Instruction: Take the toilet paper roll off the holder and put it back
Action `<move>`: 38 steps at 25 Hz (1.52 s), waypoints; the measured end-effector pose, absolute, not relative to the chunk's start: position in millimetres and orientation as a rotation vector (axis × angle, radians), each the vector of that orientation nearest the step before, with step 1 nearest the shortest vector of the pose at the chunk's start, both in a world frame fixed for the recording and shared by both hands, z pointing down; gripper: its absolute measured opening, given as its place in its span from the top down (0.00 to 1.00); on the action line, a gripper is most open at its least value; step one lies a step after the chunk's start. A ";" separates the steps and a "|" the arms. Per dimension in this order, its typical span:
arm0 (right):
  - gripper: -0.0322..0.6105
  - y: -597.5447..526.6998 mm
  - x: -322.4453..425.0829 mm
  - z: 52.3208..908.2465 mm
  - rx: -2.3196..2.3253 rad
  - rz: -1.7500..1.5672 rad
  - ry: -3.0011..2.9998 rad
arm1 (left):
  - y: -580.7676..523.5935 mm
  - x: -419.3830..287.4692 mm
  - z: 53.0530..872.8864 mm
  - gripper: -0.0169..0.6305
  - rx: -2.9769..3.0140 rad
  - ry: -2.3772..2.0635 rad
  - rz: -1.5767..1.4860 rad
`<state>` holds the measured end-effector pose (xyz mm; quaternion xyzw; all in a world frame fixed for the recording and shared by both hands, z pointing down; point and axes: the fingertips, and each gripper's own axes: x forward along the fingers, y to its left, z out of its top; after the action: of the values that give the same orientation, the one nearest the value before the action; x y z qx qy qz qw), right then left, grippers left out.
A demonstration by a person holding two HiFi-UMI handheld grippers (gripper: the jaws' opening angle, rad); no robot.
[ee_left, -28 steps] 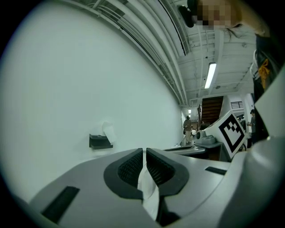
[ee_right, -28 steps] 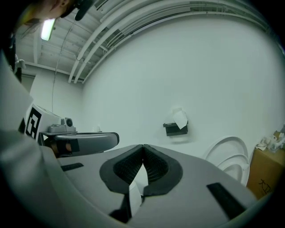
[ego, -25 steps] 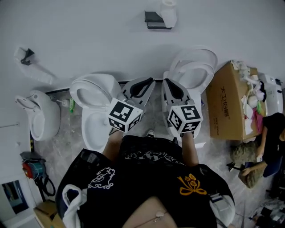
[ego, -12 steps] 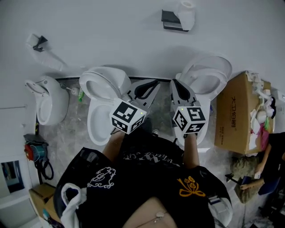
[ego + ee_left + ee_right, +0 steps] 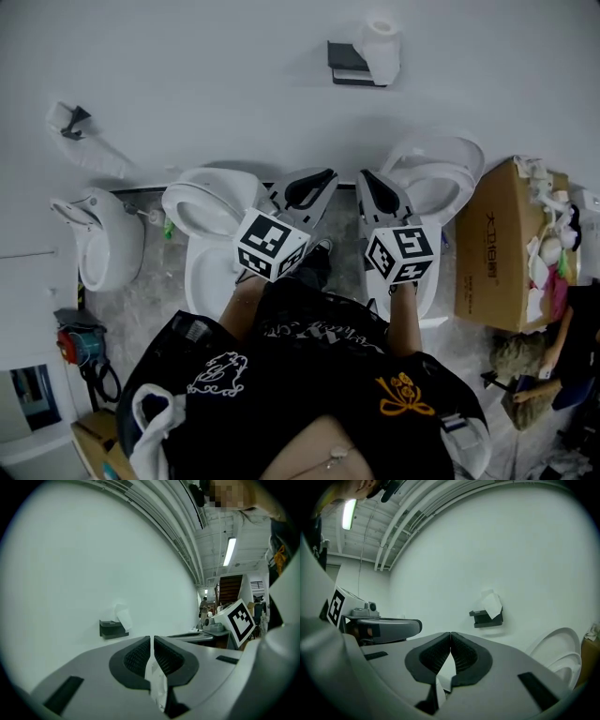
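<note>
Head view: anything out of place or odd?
Only the cardboard box at the right: it stands open and overflows with crumpled white stuff. The toilet paper roll sits on its wall holder as it should.

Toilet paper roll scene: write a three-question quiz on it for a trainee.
1. True or false: the toilet paper roll sits on its wall holder.
2. The right tool is: A) open; B) shut, empty; C) shut on the roll.
3. What brown thing stands on the head view's right side?

Key: 1 true; 2 B; 3 the cardboard box.
</note>
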<state>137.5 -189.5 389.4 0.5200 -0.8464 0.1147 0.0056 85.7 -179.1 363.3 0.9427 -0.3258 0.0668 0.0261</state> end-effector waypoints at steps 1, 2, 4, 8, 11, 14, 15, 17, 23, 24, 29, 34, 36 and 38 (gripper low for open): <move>0.93 -198.8 139.4 387.0 1.634 0.353 -2.647 | -188.7 87.7 361.1 0.92 2.919 -1.003 0.198; 0.93 -208.2 141.3 384.4 1.639 0.346 -2.645 | -198.5 89.7 359.2 0.91 2.924 -1.000 0.193; 0.93 -226.6 145.2 379.7 1.651 0.335 -2.643 | -217.6 93.4 356.9 0.91 2.934 -0.988 0.189; 0.93 -261.7 149.9 376.2 1.676 0.326 -2.635 | -253.0 96.5 355.6 0.92 2.948 -0.965 0.200; 0.93 -285.8 152.5 373.3 1.688 0.322 -2.630 | -274.9 96.9 355.3 0.92 2.949 -0.950 0.202; 0.92 -308.2 157.8 369.7 1.709 0.299 -2.616 | -294.3 97.6 357.3 0.92 2.946 -0.939 0.206; 0.91 -315.2 159.4 368.4 1.716 0.289 -2.609 | -300.1 97.6 358.4 0.92 2.945 -0.935 0.208; 0.90 -328.5 162.4 365.5 1.726 0.262 -2.595 | -310.4 97.2 360.5 0.91 2.943 -0.927 0.211; 0.86 -365.8 177.1 355.8 1.770 0.195 -2.551 | -333.2 97.4 365.7 0.91 2.947 -0.898 0.215; 0.85 -371.3 179.4 353.6 1.778 0.183 -2.542 | -336.2 96.6 366.1 0.91 2.949 -0.896 0.215; 0.82 -399.5 188.8 341.1 1.797 0.102 -2.500 | -351.6 92.3 367.3 0.91 2.948 -0.894 0.208; 0.77 -425.6 195.2 329.4 1.819 0.036 -2.467 | -362.0 88.5 367.4 0.91 2.949 -0.883 0.203; 0.74 -435.2 196.4 326.4 1.823 0.013 -2.456 | -366.2 86.2 367.8 0.91 2.952 -0.882 0.200; 0.70 -444.2 198.2 323.7 1.820 -0.008 -2.445 | -370.5 84.7 367.3 0.91 2.955 -0.881 0.198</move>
<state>198.2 -444.2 323.7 0.5964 -0.8013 -0.0026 0.0468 84.7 -370.5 367.3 0.9560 -0.2851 0.0640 0.0257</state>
